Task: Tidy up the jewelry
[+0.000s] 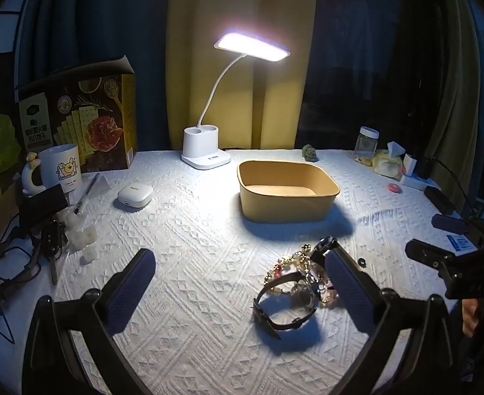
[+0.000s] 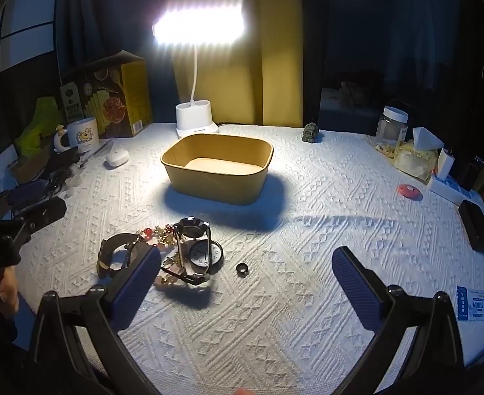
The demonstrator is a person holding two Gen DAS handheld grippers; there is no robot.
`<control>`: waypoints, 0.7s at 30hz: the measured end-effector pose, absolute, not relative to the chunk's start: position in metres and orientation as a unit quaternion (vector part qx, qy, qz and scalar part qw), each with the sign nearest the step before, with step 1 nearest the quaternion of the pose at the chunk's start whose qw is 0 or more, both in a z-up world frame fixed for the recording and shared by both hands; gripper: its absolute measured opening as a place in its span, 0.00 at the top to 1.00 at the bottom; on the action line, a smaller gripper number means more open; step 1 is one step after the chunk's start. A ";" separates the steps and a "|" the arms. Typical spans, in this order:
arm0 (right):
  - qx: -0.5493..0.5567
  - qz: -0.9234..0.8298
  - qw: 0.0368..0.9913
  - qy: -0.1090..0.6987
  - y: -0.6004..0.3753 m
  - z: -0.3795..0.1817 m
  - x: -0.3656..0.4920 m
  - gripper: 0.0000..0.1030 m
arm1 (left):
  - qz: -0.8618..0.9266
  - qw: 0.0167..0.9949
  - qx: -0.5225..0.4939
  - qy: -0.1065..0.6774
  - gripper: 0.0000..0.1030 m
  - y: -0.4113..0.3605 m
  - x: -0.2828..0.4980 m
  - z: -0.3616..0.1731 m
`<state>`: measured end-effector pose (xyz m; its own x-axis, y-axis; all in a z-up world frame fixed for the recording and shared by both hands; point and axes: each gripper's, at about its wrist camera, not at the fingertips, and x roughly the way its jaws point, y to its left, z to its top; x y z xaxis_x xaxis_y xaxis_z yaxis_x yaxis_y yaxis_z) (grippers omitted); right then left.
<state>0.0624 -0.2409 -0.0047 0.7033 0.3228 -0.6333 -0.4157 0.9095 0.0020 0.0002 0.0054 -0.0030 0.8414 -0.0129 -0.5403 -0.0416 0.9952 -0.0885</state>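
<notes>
A heap of jewelry (image 1: pixel 303 265) lies on the white textured cloth, in front of an empty tan box (image 1: pixel 288 194). In the left wrist view a dark-strapped watch (image 1: pixel 284 306) lies nearest, with gold and red beads behind it. My left gripper (image 1: pixel 238 273) hovers open and empty; its right finger partly hides the heap. The right wrist view shows a white-dial watch (image 2: pixel 205 254), red and gold beads (image 2: pixel 158 233), a small dark ring (image 2: pixel 242 268) and the tan box (image 2: pixel 217 169). My right gripper (image 2: pixel 248 271) is open and empty, with its left finger over the heap's near edge.
A lit white desk lamp (image 1: pixel 205 154) stands behind the box. At the left are a cracker carton (image 1: pixel 87 121), a mug (image 1: pixel 62 168), an earbud case (image 1: pixel 135 194), keys (image 1: pixel 52 243) and cables. To the right stand a jar (image 2: pixel 390 125), tissues (image 2: pixel 413 154) and a red disc (image 2: pixel 409 190).
</notes>
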 end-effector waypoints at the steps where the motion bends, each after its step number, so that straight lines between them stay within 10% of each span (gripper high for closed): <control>1: -0.071 0.201 0.920 0.329 -0.241 -0.005 0.062 0.00 | 0.007 0.958 -0.048 0.282 0.00 0.005 0.000 -0.003; 21: -0.068 0.200 0.923 0.322 -0.243 0.001 0.062 0.00 | 0.015 0.959 -0.051 0.277 0.00 0.012 -0.004 0.001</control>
